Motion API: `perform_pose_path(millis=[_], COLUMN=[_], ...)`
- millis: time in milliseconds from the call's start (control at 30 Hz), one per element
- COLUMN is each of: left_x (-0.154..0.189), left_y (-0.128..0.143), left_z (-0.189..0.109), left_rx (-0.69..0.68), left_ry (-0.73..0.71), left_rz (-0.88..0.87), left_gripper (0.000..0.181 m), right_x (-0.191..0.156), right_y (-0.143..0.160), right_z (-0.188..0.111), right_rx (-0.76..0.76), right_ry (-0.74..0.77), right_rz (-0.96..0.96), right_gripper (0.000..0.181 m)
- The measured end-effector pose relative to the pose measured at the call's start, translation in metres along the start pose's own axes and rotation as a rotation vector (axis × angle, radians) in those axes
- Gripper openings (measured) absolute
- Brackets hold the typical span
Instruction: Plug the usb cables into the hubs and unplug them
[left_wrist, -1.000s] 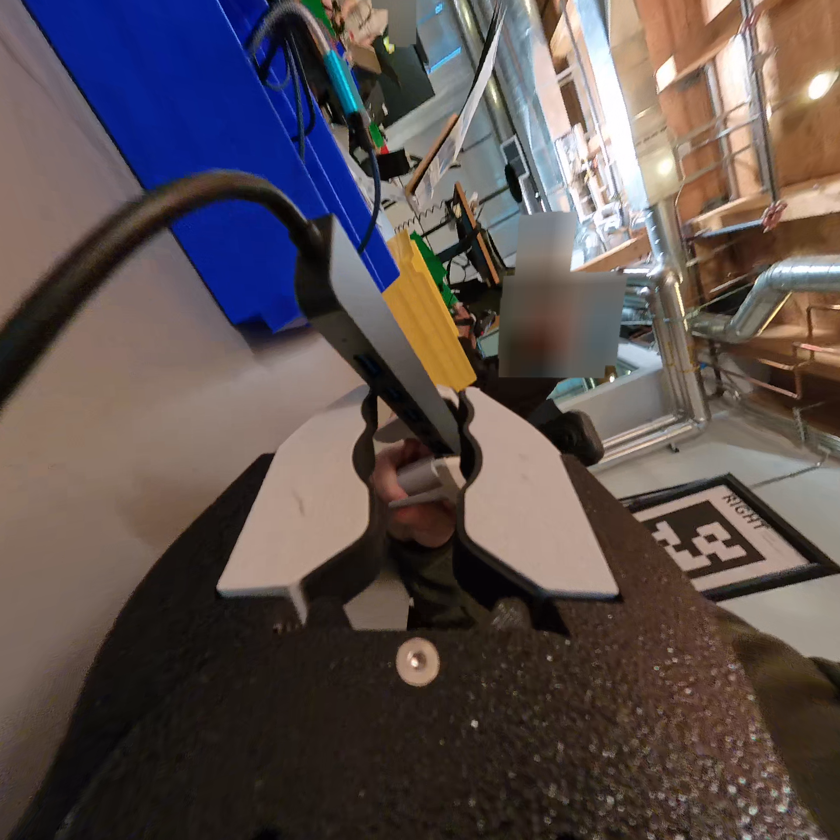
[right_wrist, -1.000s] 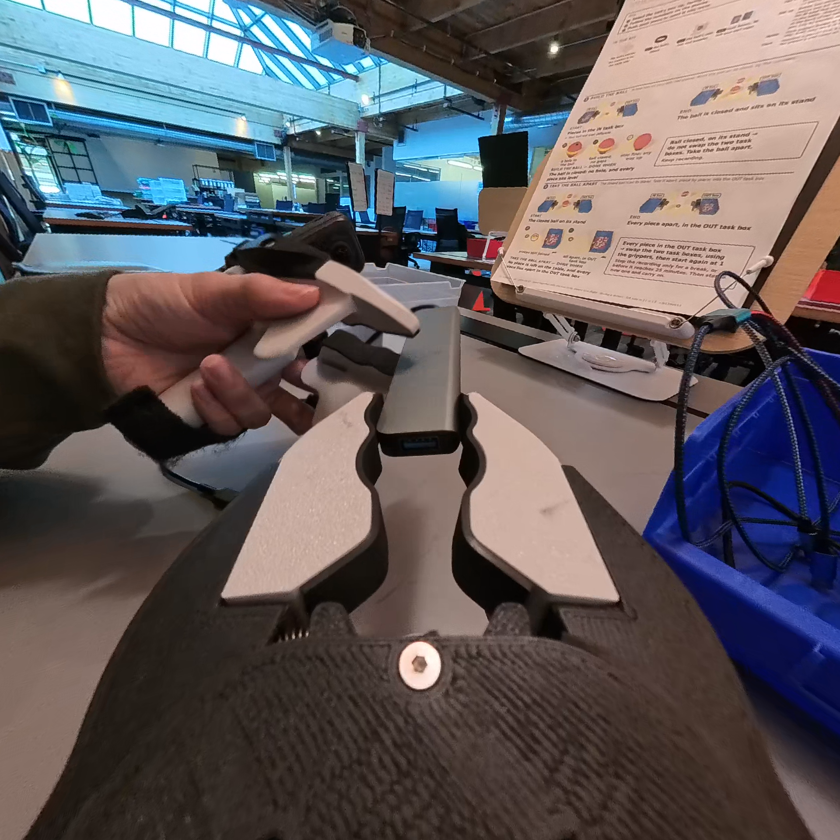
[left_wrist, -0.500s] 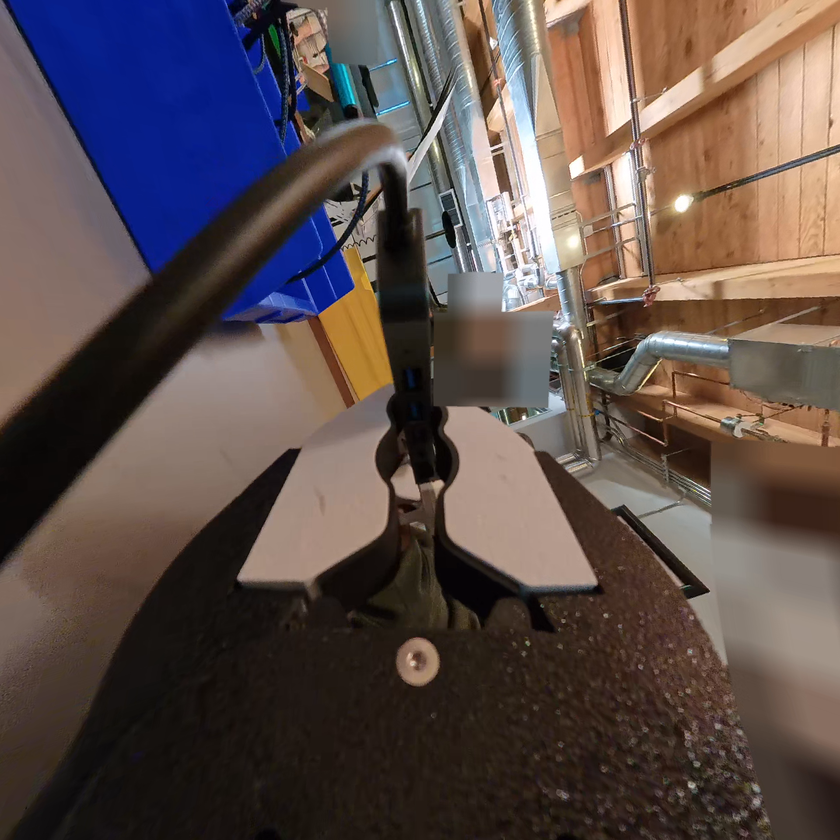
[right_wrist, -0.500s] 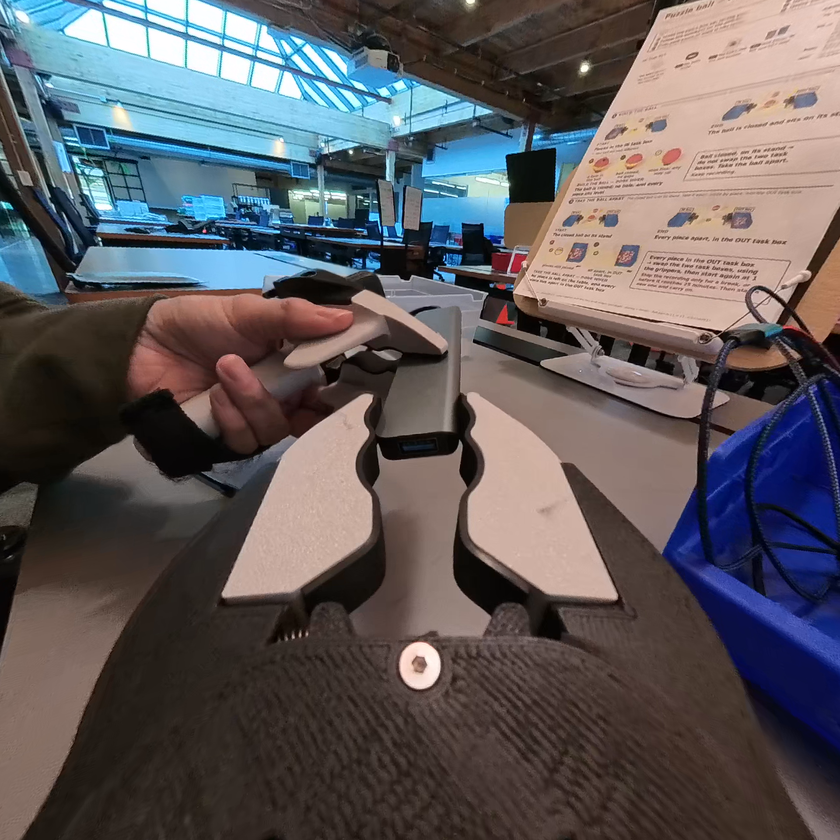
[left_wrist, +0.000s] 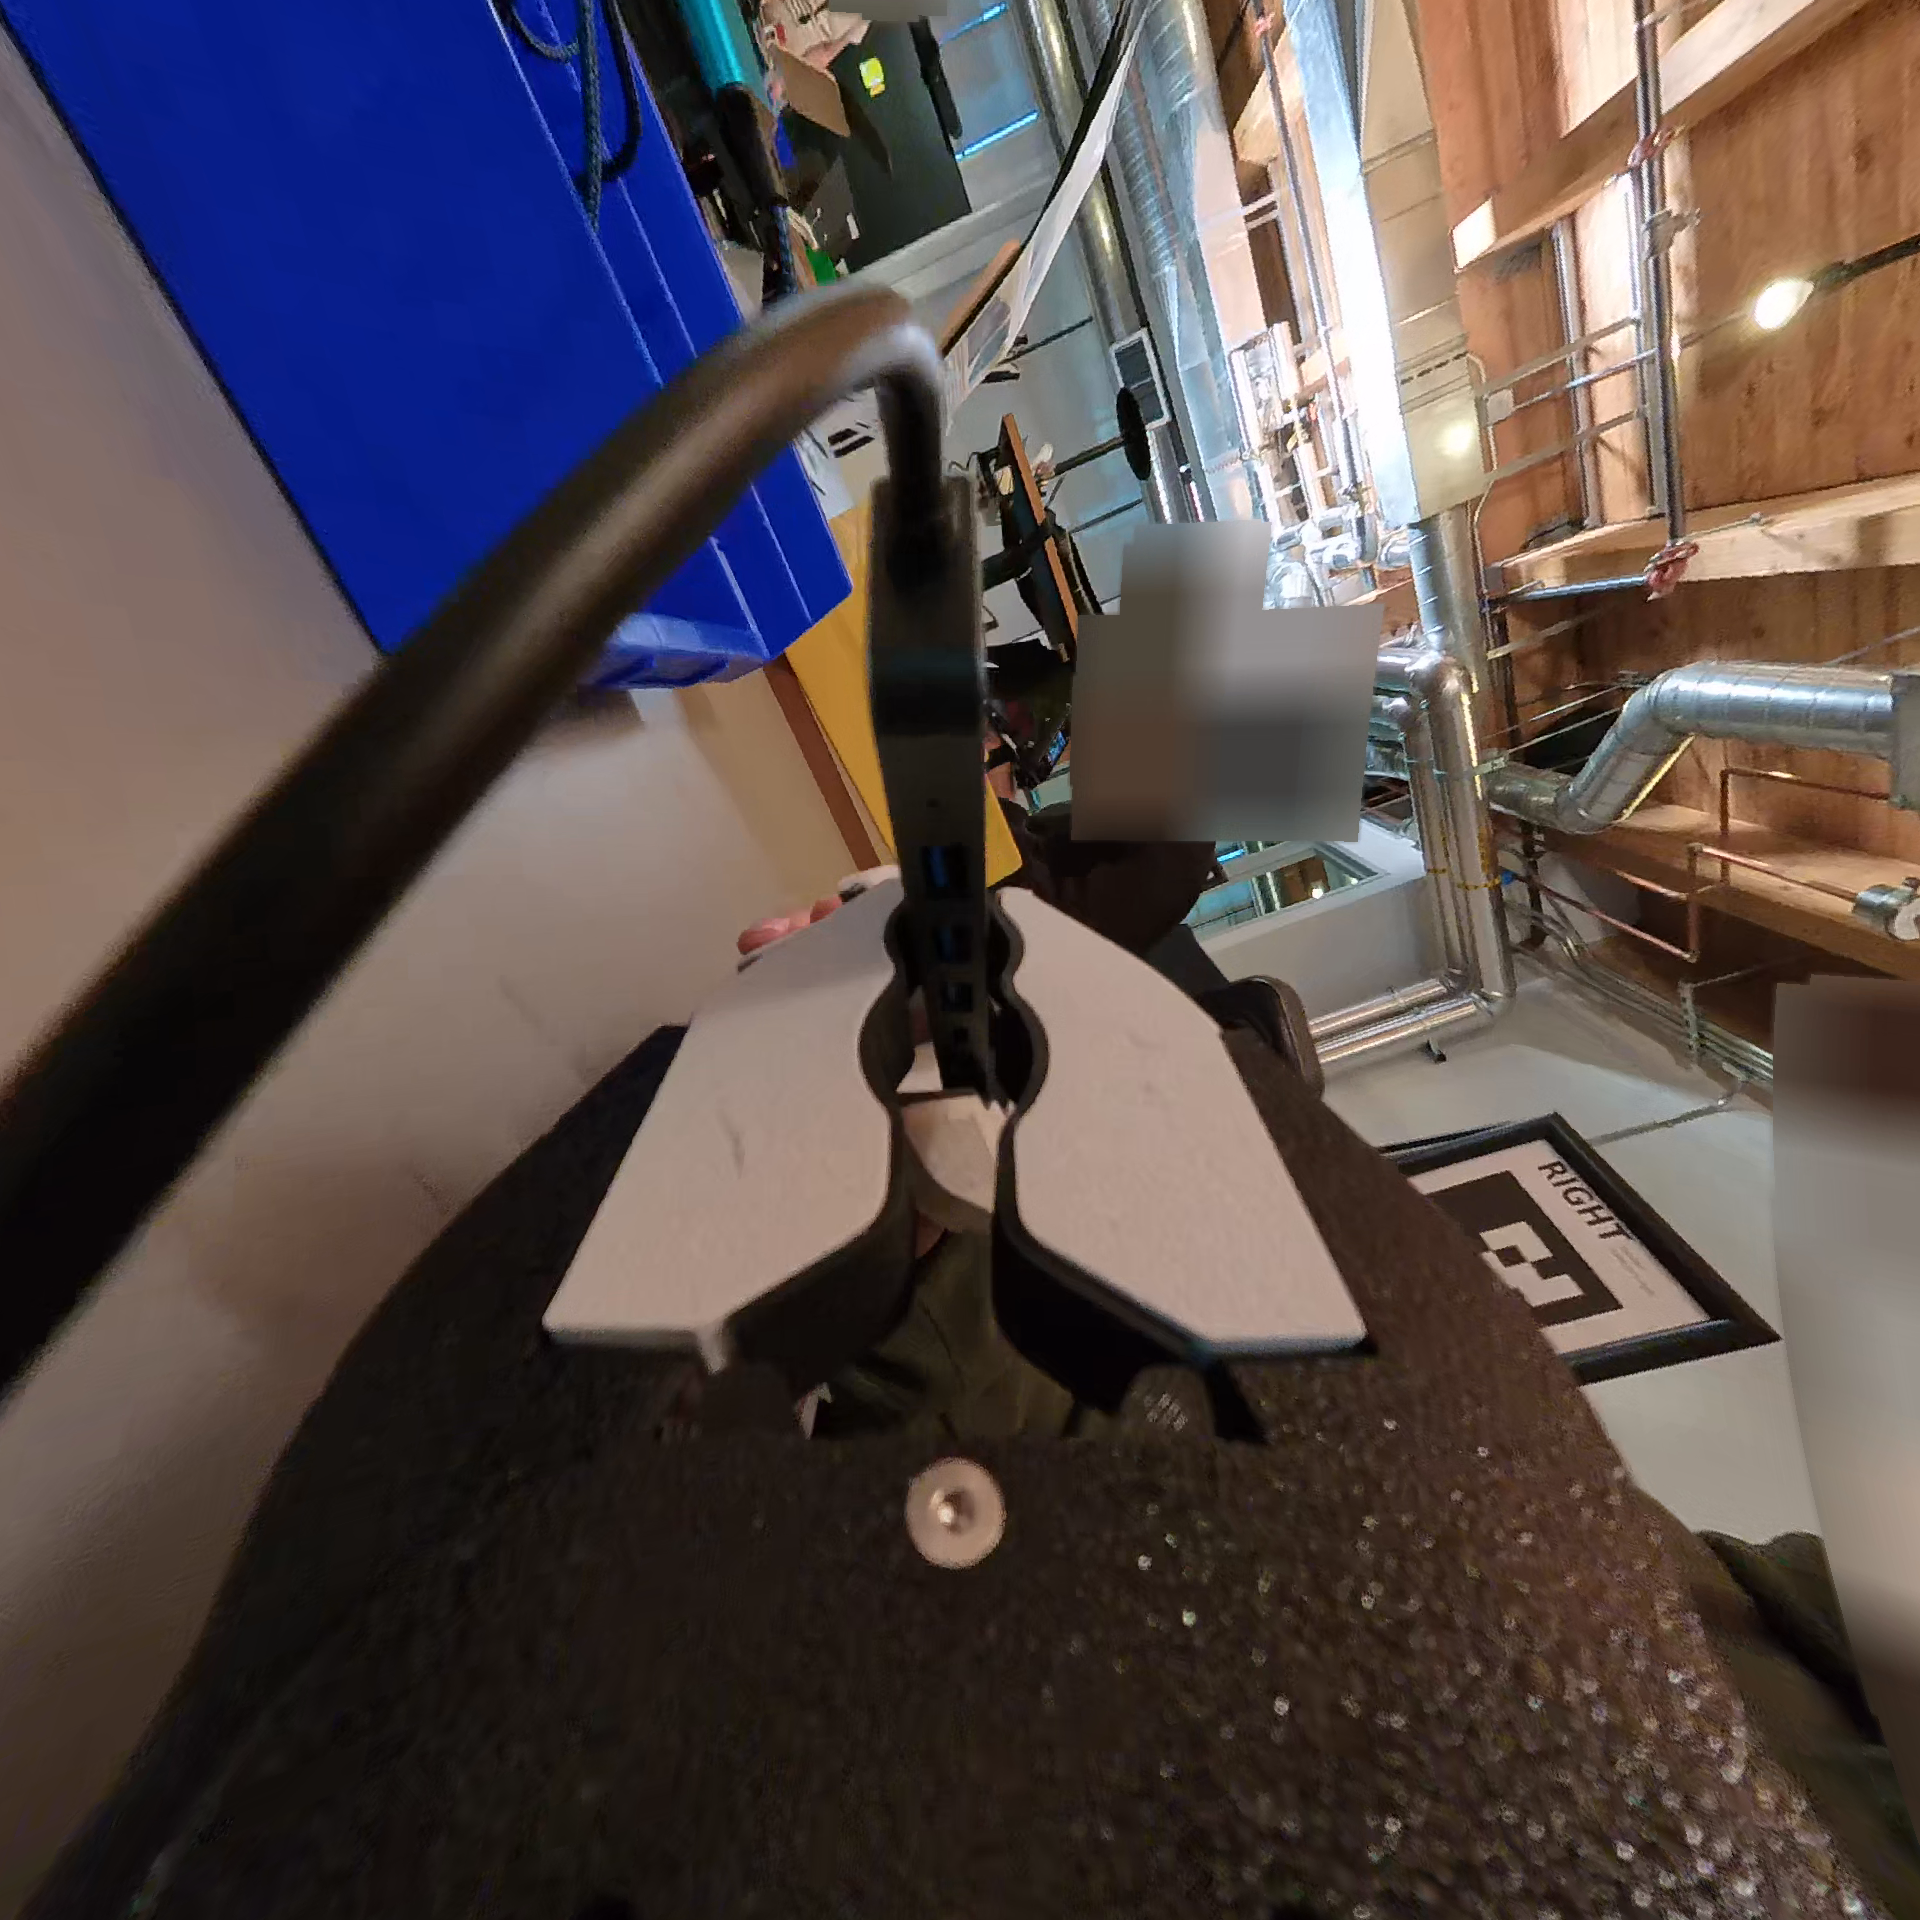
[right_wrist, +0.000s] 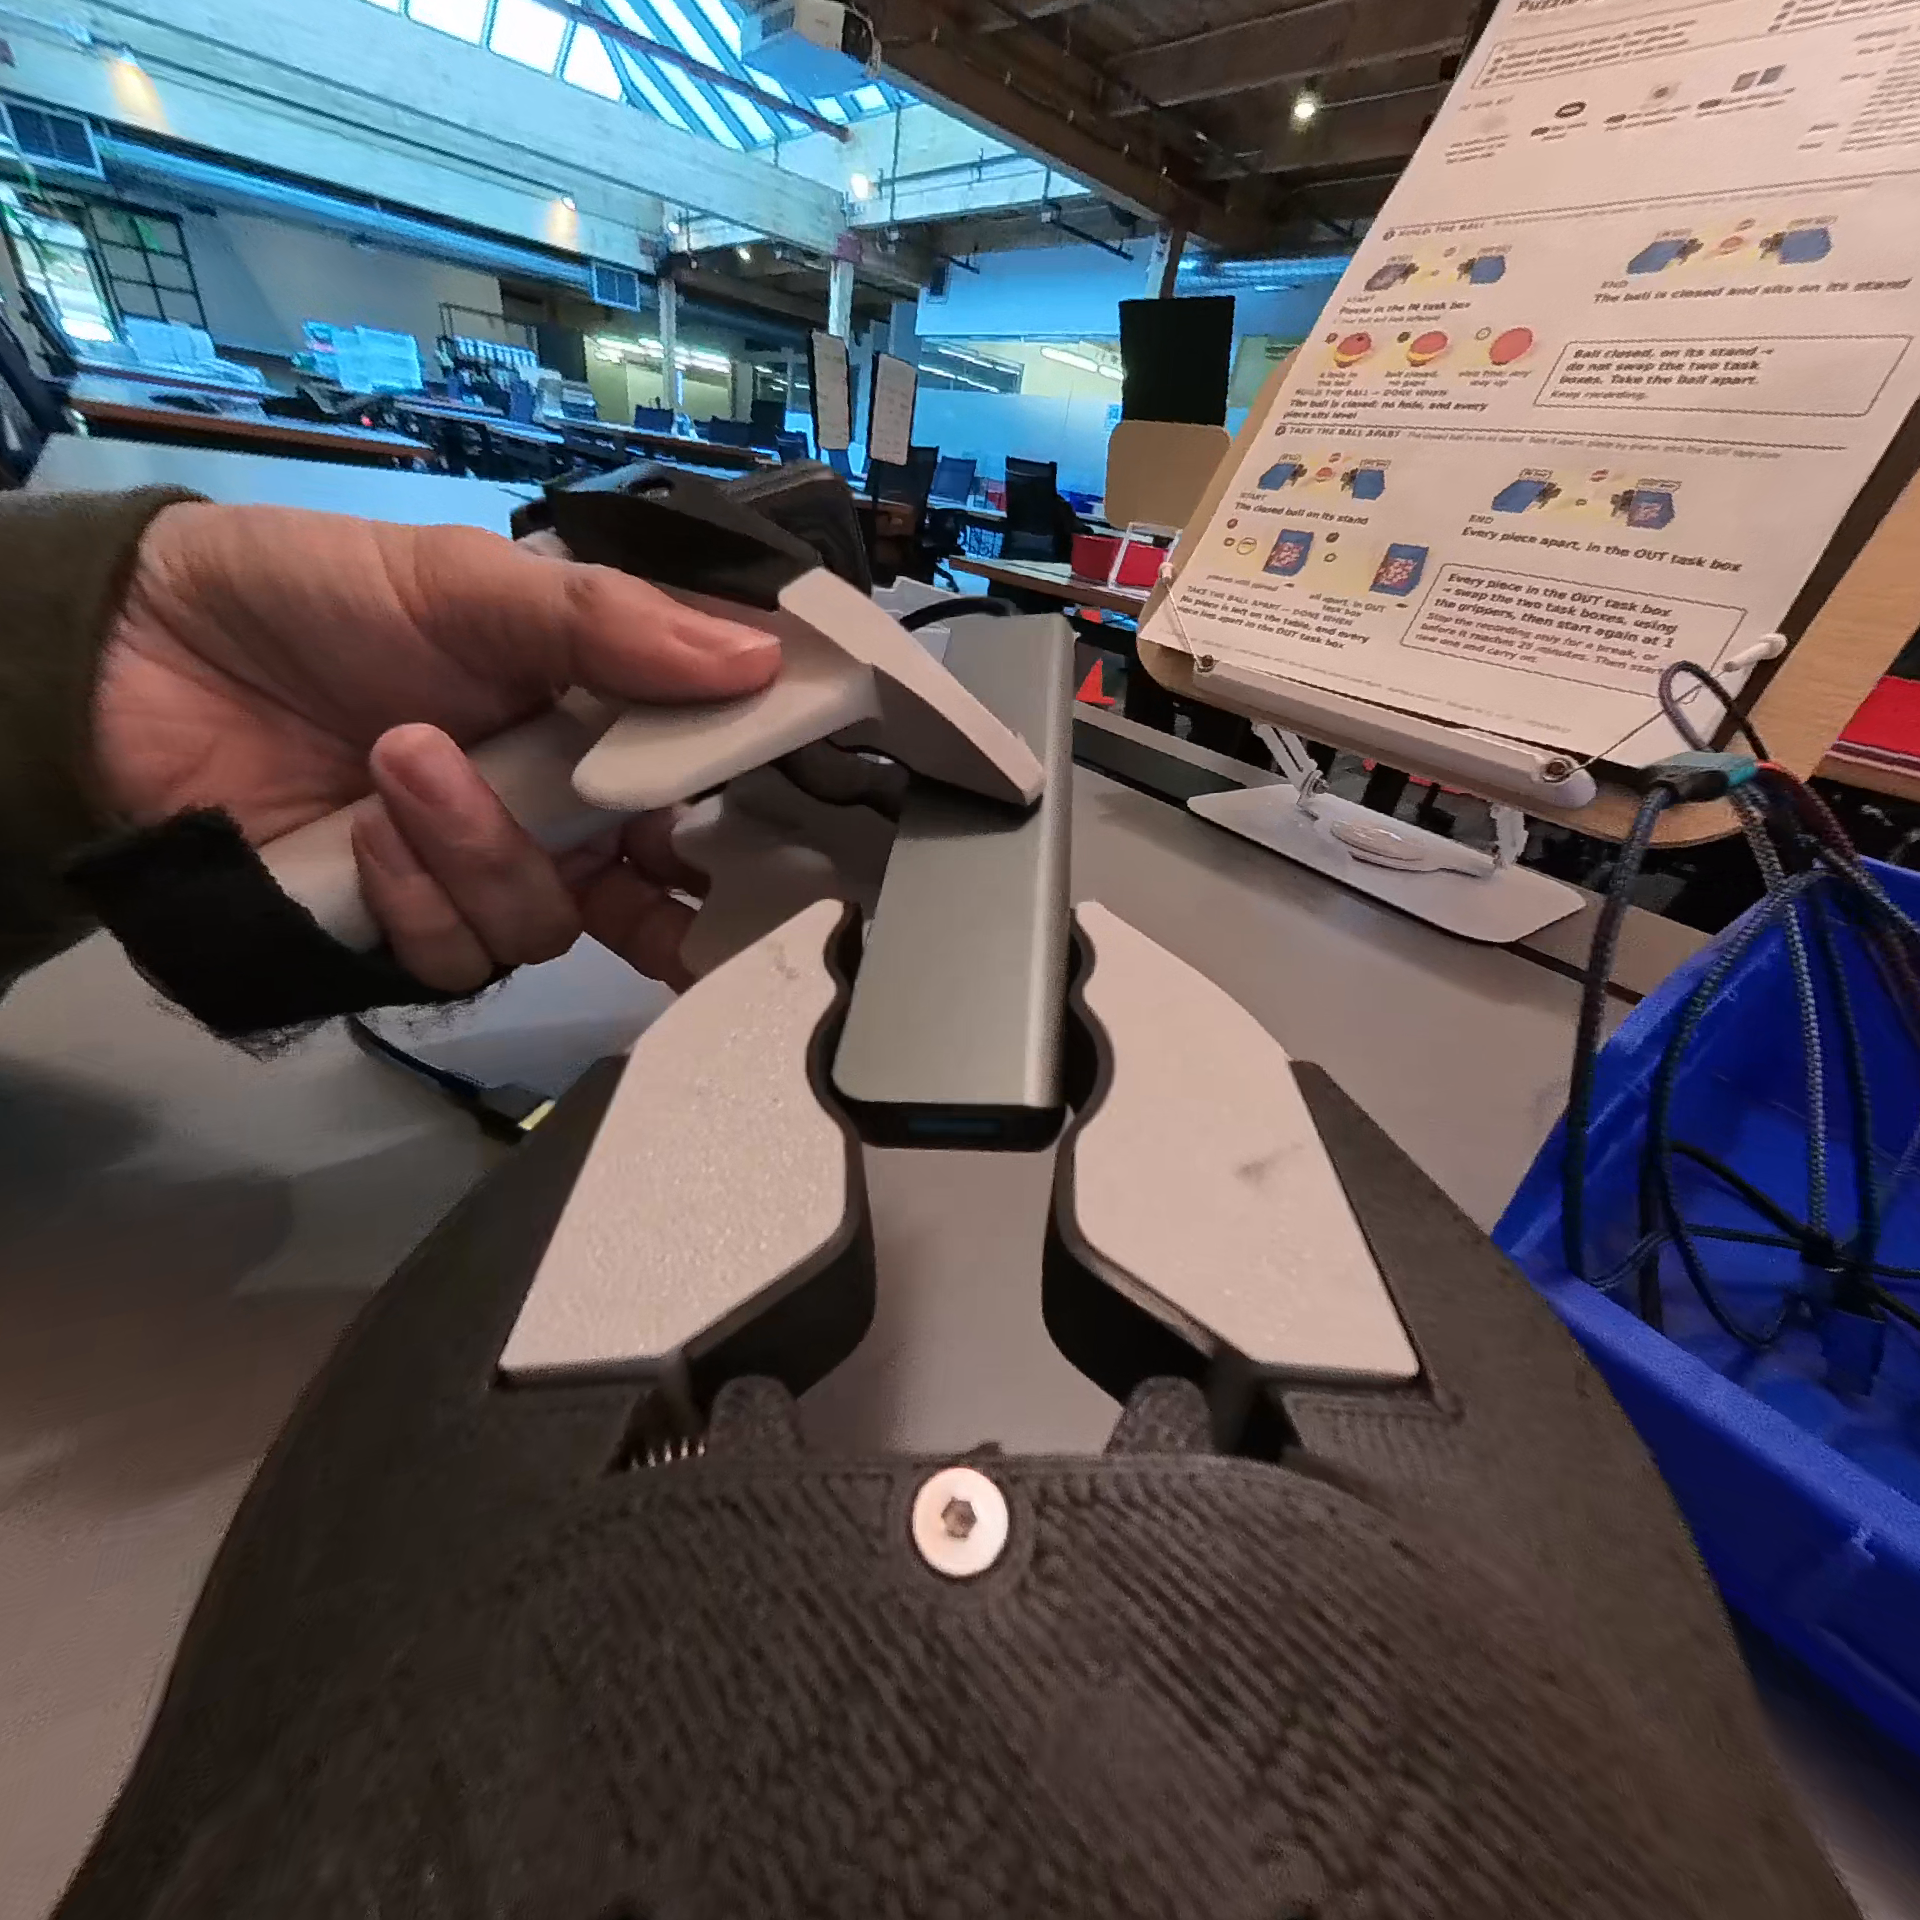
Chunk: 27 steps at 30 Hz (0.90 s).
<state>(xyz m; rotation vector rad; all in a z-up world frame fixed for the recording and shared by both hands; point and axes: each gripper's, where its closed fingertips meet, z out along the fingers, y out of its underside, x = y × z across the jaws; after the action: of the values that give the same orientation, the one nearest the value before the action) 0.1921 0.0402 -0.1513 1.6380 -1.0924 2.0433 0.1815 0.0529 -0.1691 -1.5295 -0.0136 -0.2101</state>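
Note:
A slim grey usb hub (right_wrist: 966, 935) is held in the air by both grippers. My right gripper (right_wrist: 961, 914) is shut on its near end, where a blue port faces the camera. My left gripper (right_wrist: 883, 821), held by a hand (right_wrist: 364, 675), clamps the hub's flat faces farther along. In the left wrist view the hub (left_wrist: 925, 727) stands edge-on, blue ports showing, and my left gripper (left_wrist: 948, 914) is shut on it. The hub's thick black cable (left_wrist: 416, 727) arcs from its far end toward the lower left. One of the right gripper's pale fingers (left_wrist: 940, 1143) shows behind.
A blue bin (right_wrist: 1766, 1247) with several braided cables (right_wrist: 1714, 1039) sits at the right on the grey table (right_wrist: 1299, 987). An instruction board on a stand (right_wrist: 1558, 416) is behind it. The left wrist view shows the blue bin (left_wrist: 416, 312) and a yellow bin (left_wrist: 831, 727). Only a small space, under 4 cm, lies between the two pairs of fingers.
My left gripper has closed from a wider grip onto the hub and turned, so the hub now stands edge-on between its fingers. The hub sits slightly deeper in my right gripper.

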Motion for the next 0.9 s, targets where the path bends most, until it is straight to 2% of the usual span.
perform_pose_path(millis=[233,300,533,700,800,900], left_x=[0.0,-0.001,-0.008,0.004,0.007,-0.008], left_y=[0.001,-0.001,-0.004,-0.006,-0.004,0.006], left_z=[0.002,0.0,-0.012,-0.022,-0.042,-0.075], left_rx=[-0.01,-0.003,0.032,0.056,0.015,-0.129], left_ry=[-0.044,-0.054,-0.054,-0.02,-0.106,-0.317], left_rz=[0.069,0.117,0.132,0.19,0.329,0.561], left_gripper=[0.011,0.02,0.028,0.027,0.026,0.017], right_x=[0.001,0.003,0.018,0.022,0.024,0.029], right_y=[0.0,0.0,-0.004,-0.004,-0.001,0.002], right_z=[-0.002,-0.001,-0.007,-0.008,-0.008,-0.008], right_rx=[0.003,-0.002,0.053,0.05,0.029,0.006], right_ry=[0.015,0.027,0.038,0.049,0.066,0.089], right_rz=[-0.011,-0.008,0.123,0.145,0.141,0.155], right_gripper=[0.034,0.034,0.034,0.034,0.034,0.034])
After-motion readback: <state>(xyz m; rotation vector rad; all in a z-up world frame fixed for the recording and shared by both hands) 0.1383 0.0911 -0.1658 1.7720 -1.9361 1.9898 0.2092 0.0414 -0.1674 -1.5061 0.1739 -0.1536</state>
